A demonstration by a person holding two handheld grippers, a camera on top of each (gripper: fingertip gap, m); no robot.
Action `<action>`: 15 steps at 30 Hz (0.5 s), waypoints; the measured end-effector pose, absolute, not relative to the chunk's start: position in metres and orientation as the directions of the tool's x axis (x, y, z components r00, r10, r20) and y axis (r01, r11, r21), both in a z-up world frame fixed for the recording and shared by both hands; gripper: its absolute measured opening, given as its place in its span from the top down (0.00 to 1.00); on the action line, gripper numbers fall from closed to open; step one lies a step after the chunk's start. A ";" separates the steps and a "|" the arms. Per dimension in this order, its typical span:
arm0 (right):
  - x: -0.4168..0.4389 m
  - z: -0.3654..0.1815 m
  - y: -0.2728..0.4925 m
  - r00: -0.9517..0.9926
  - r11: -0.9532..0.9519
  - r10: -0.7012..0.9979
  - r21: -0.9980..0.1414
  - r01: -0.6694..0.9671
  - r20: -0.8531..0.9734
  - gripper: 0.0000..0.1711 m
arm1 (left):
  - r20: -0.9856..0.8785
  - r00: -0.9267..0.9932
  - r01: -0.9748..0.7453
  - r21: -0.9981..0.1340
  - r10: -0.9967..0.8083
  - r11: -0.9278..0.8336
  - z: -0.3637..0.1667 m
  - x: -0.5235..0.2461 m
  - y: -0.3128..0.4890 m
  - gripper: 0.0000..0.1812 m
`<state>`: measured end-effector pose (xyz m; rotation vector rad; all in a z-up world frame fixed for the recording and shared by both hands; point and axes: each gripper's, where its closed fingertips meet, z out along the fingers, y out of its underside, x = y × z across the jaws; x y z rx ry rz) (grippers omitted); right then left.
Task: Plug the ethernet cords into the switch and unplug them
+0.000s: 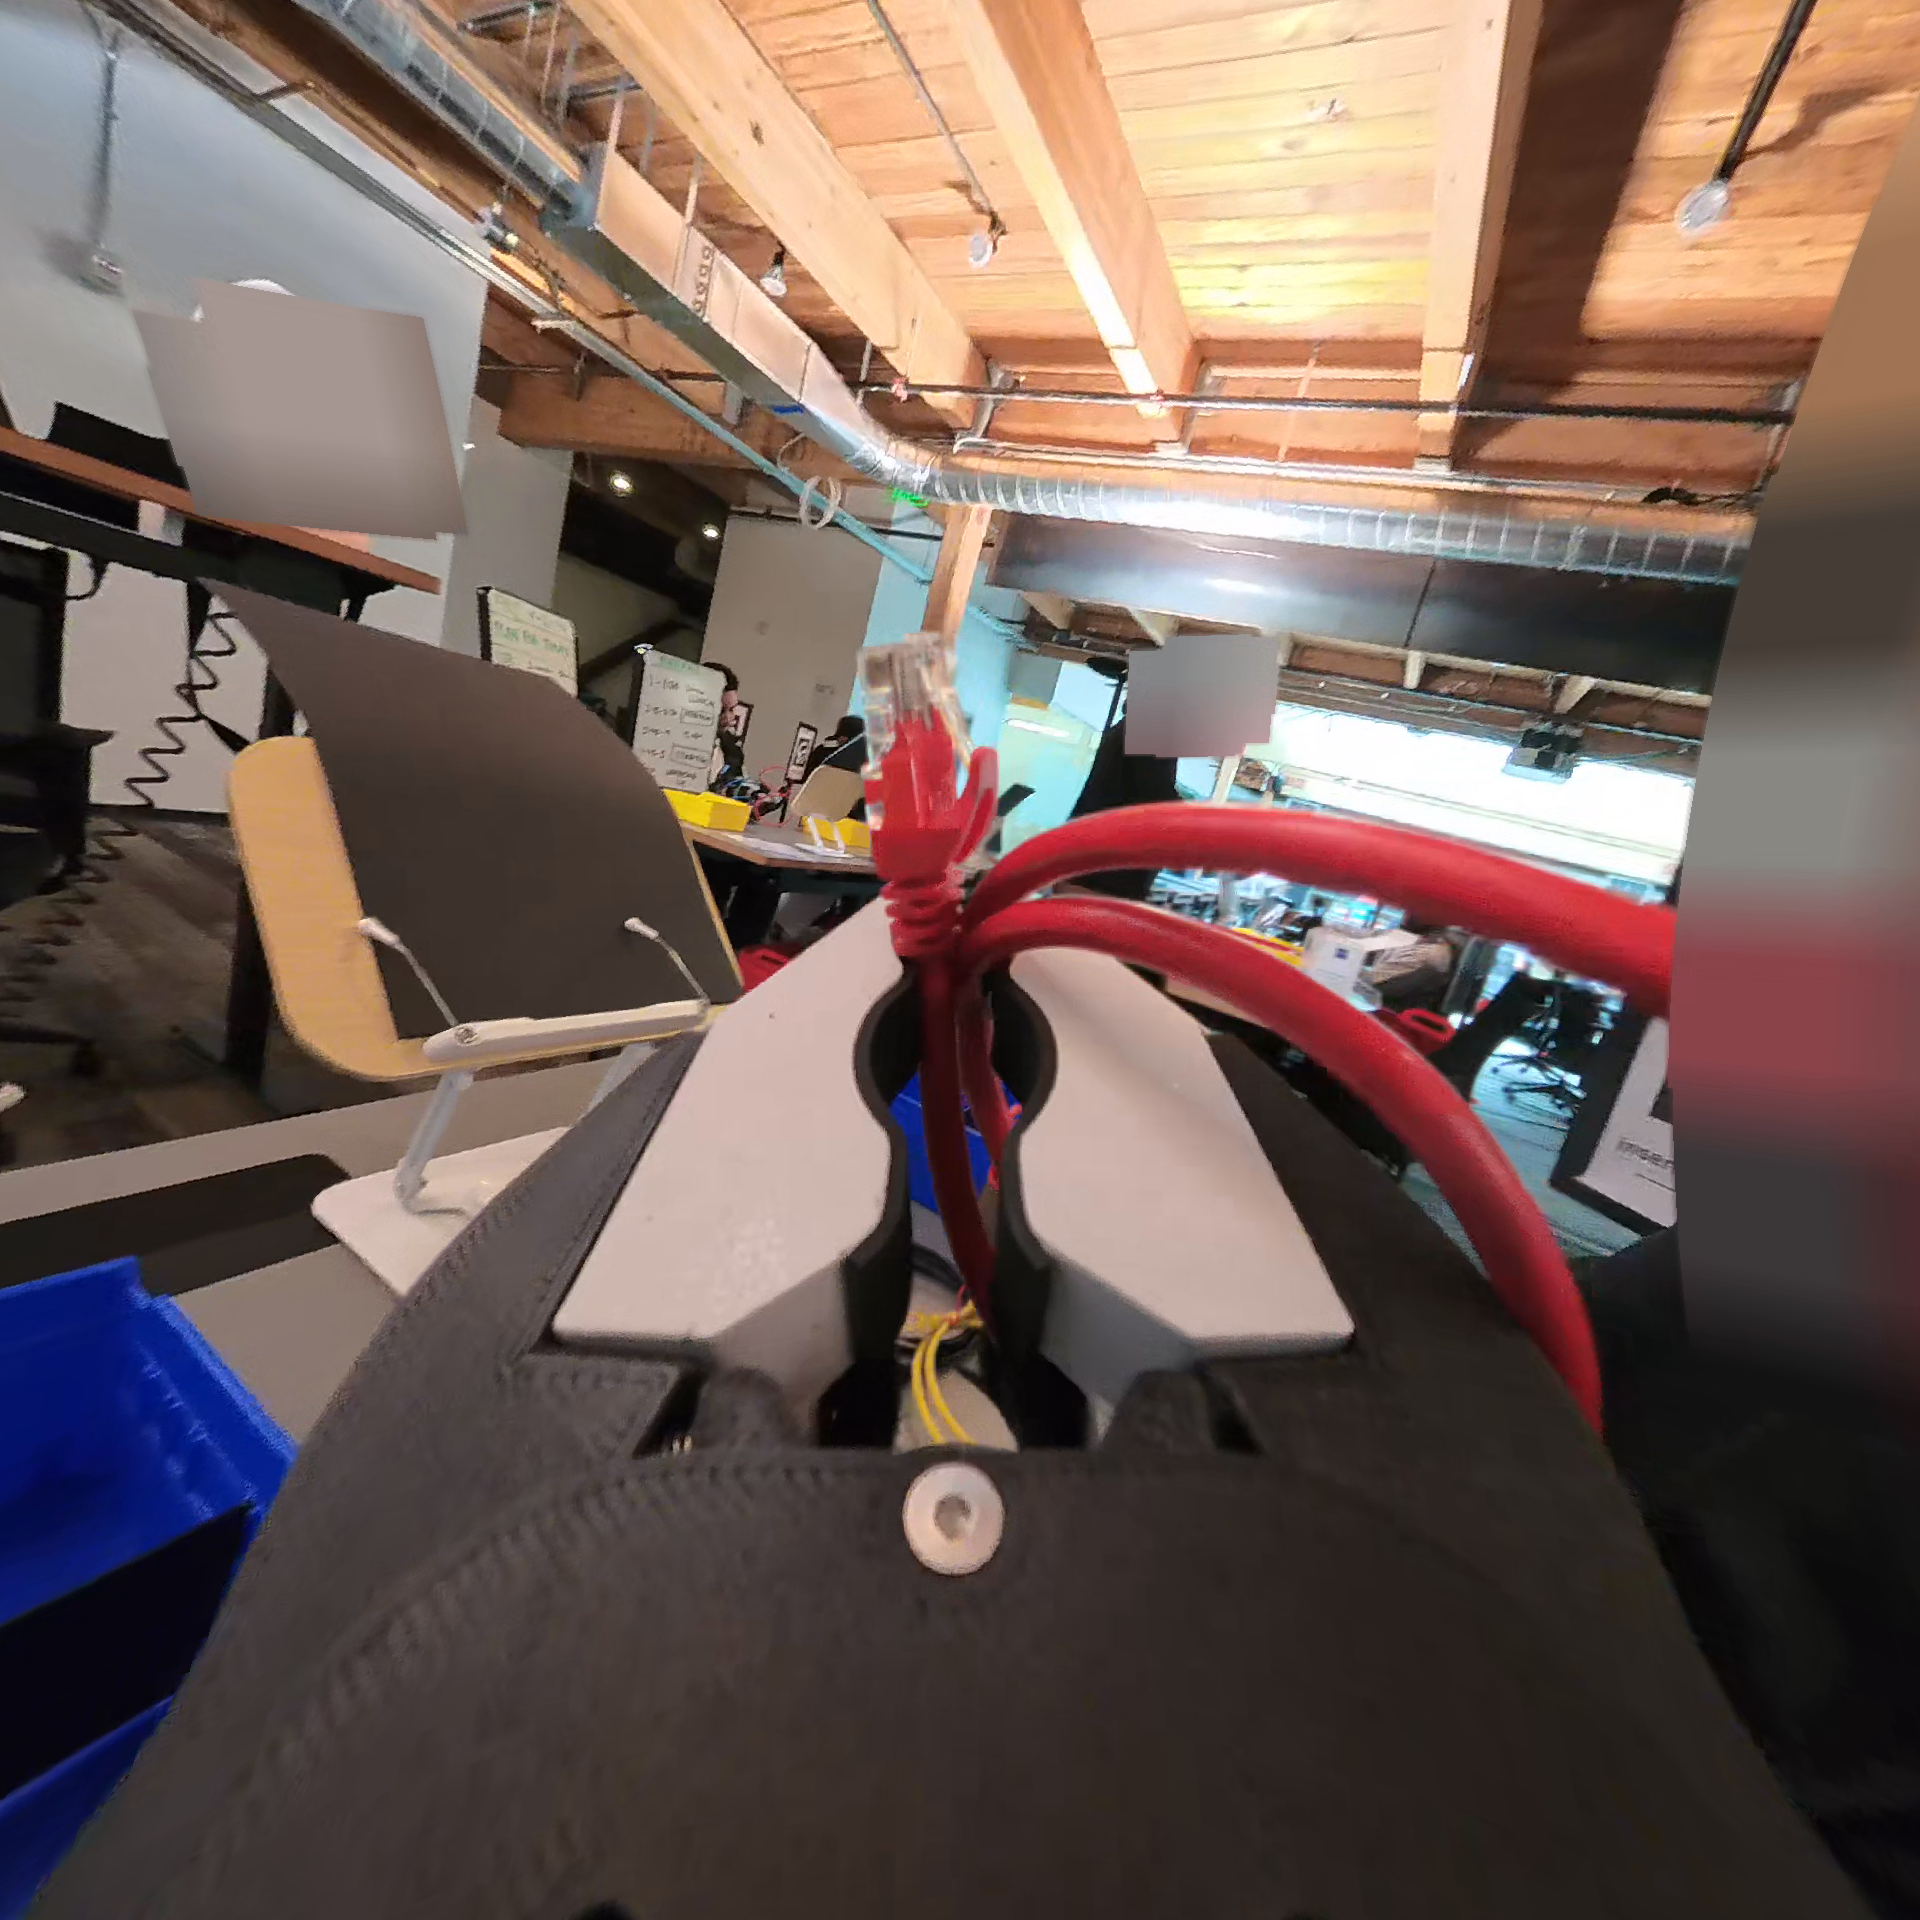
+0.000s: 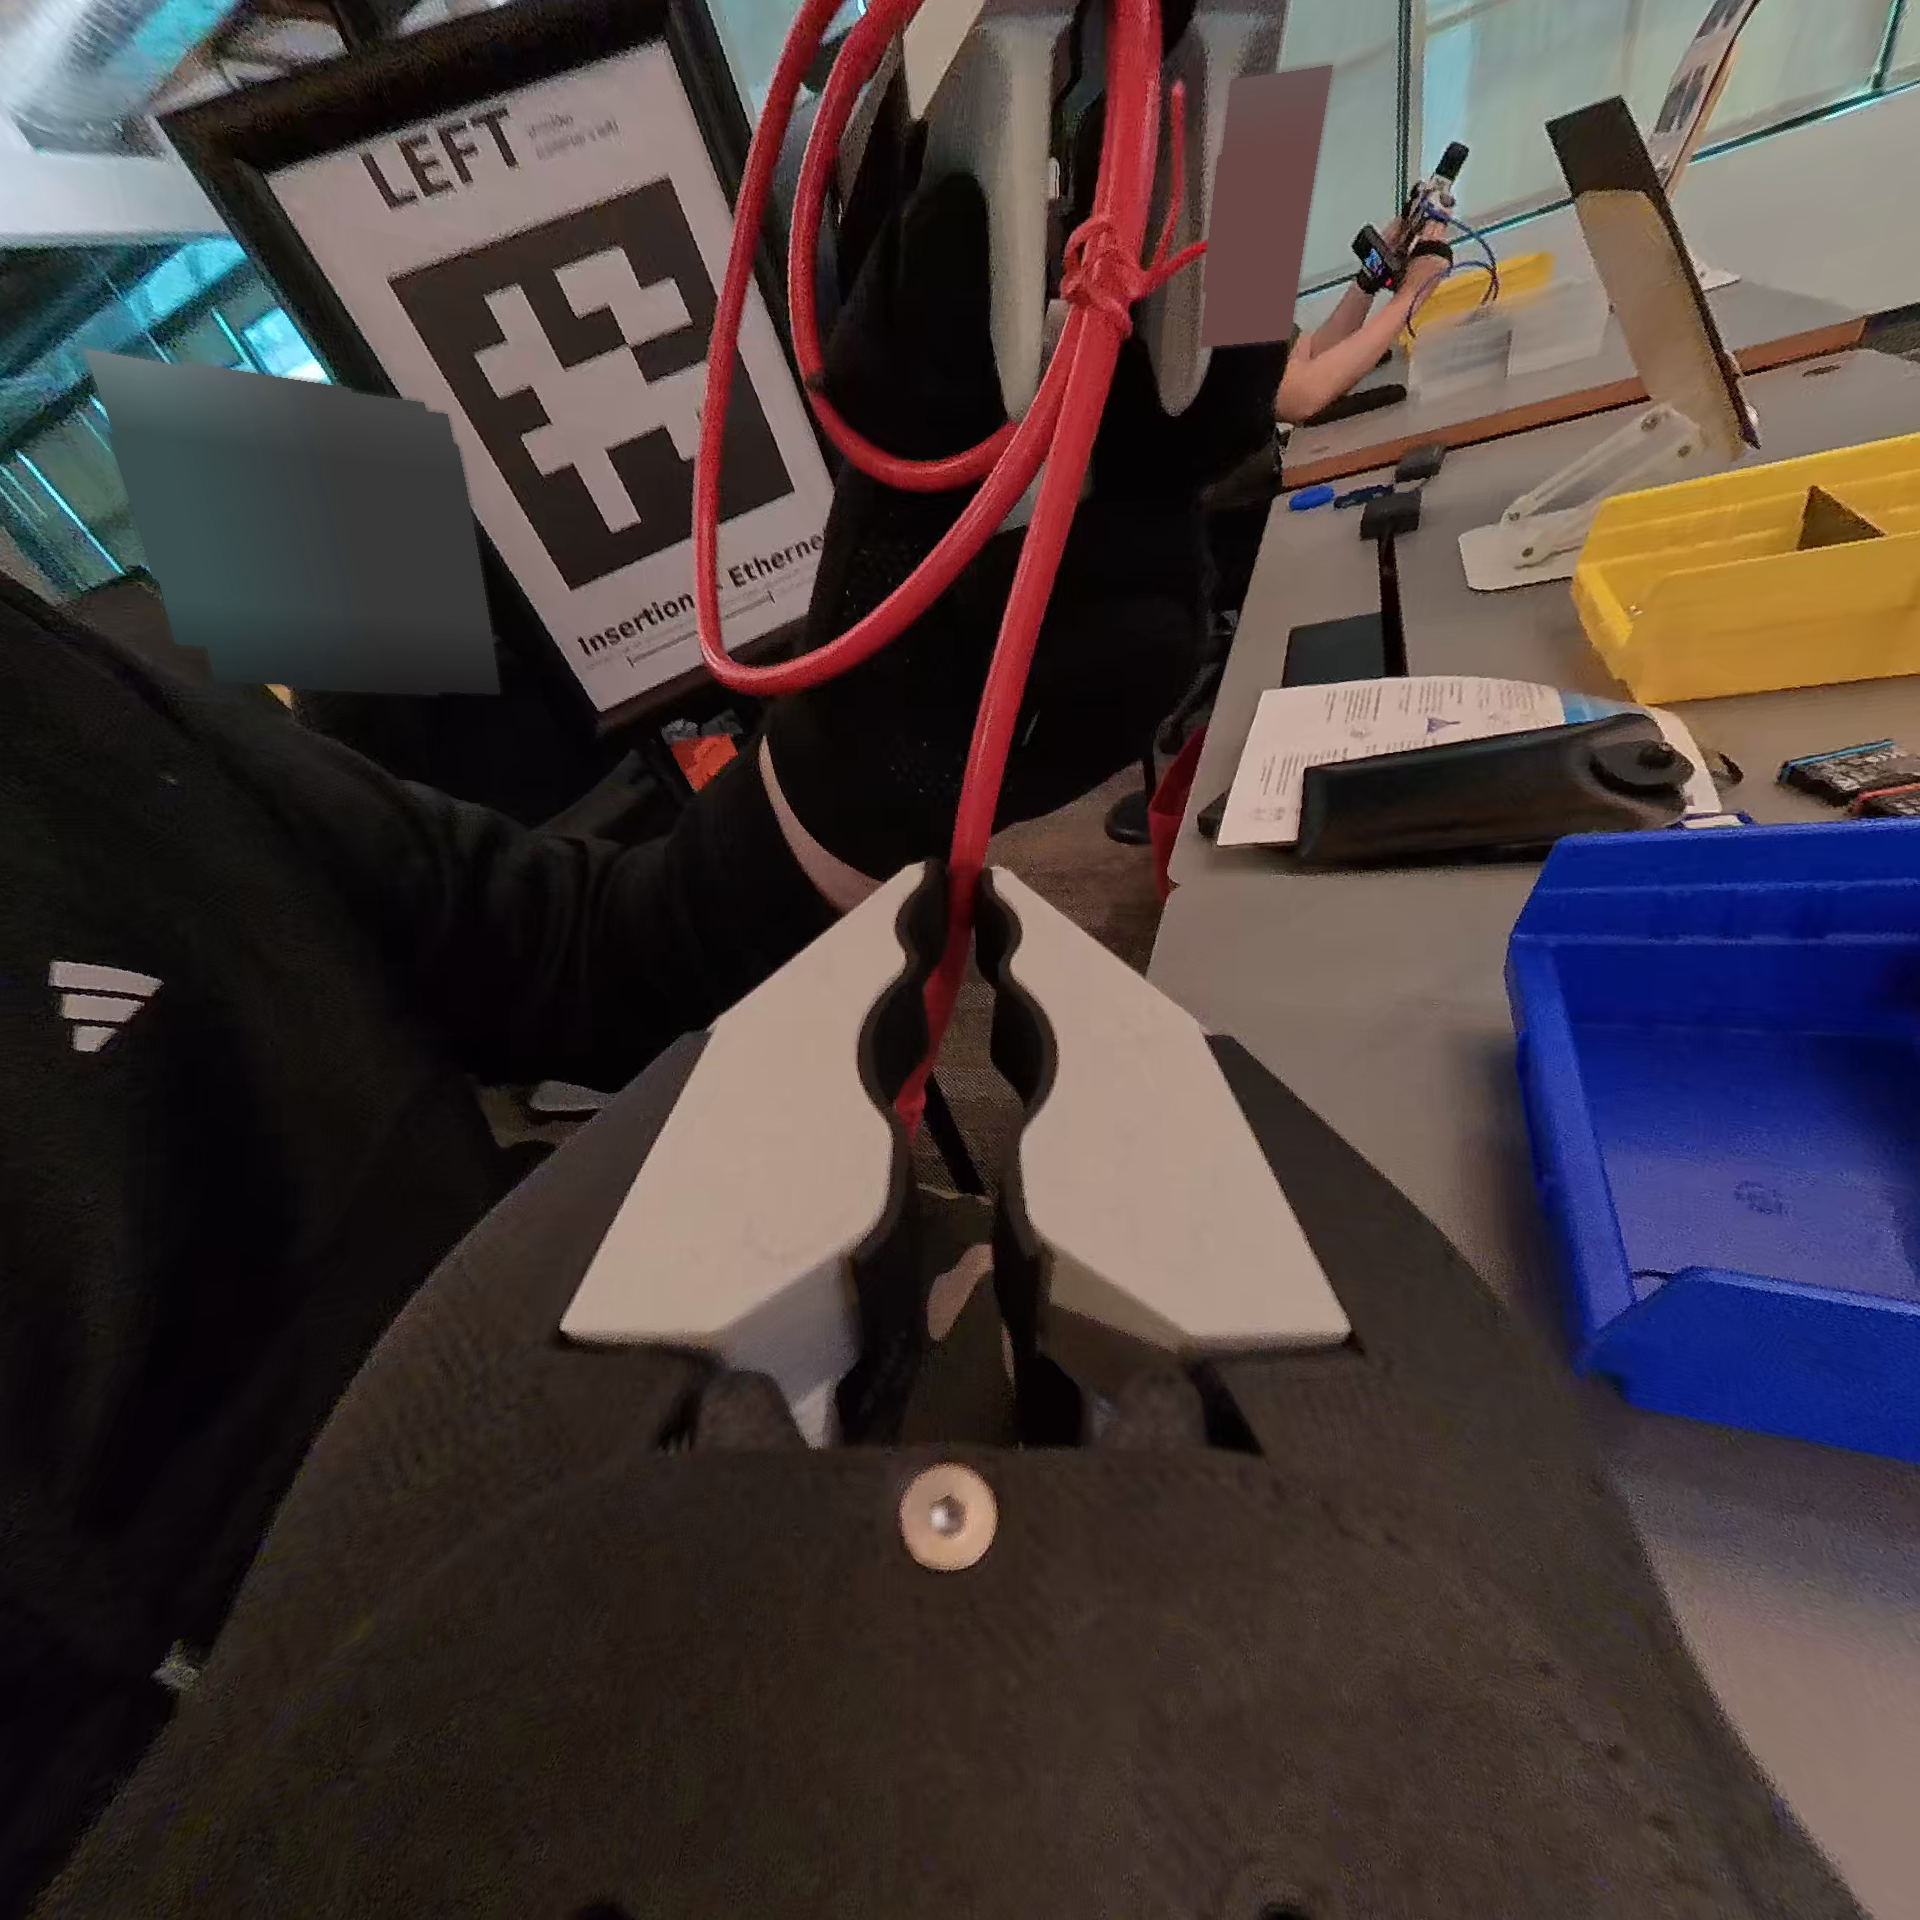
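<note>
My left gripper [image 1: 951,971] is shut on a red ethernet cord [image 1: 1299,935] just below its plug. The clear plug [image 1: 906,691] with its red boot sticks up past the fingertips. The cord loops out to the right. In the right wrist view my right gripper [image 2: 961,888] is shut on a strand of the same red cord [image 2: 1003,644], which runs taut up to the left gripper [image 2: 1091,353]. A red tie [image 2: 1096,275] binds the loops there. No switch shows in either view.
A blue bin [image 2: 1714,1091] sits on the grey table [image 2: 1351,935] at the right, and also shows in the left wrist view [image 1: 94,1455]. A yellow bin [image 2: 1745,582], a black device on papers [image 2: 1475,779] and a tilted stand [image 1: 499,862] are nearby. A person in black [image 2: 260,1039] is left, before a sign [image 2: 561,364]. My right fingertips sit around 15 cm from my left ones.
</note>
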<state>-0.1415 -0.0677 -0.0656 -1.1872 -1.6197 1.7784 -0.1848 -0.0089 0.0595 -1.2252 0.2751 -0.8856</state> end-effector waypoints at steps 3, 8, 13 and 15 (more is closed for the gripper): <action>-0.142 -0.071 -0.076 -0.528 -0.139 0.809 -0.957 0.254 -0.257 0.97 | 0.224 0.736 0.350 -0.934 -0.639 0.075 0.047 -0.190 0.002 0.98; -0.145 -0.078 -0.090 -0.543 -0.112 0.794 -0.944 0.310 -0.272 0.95 | 0.129 0.853 0.187 -0.980 -0.506 0.065 0.022 -0.189 0.020 0.98; -0.150 -0.085 -0.090 -0.528 -0.060 0.821 -0.952 0.300 -0.219 0.92 | 0.134 0.866 0.174 -0.984 -0.482 0.039 0.010 -0.186 0.029 0.99; -0.151 -0.091 -0.091 -0.524 0.050 0.844 -0.956 0.288 -0.114 0.84 | 0.144 0.871 0.177 -0.984 -0.469 0.026 0.006 -0.189 0.031 0.99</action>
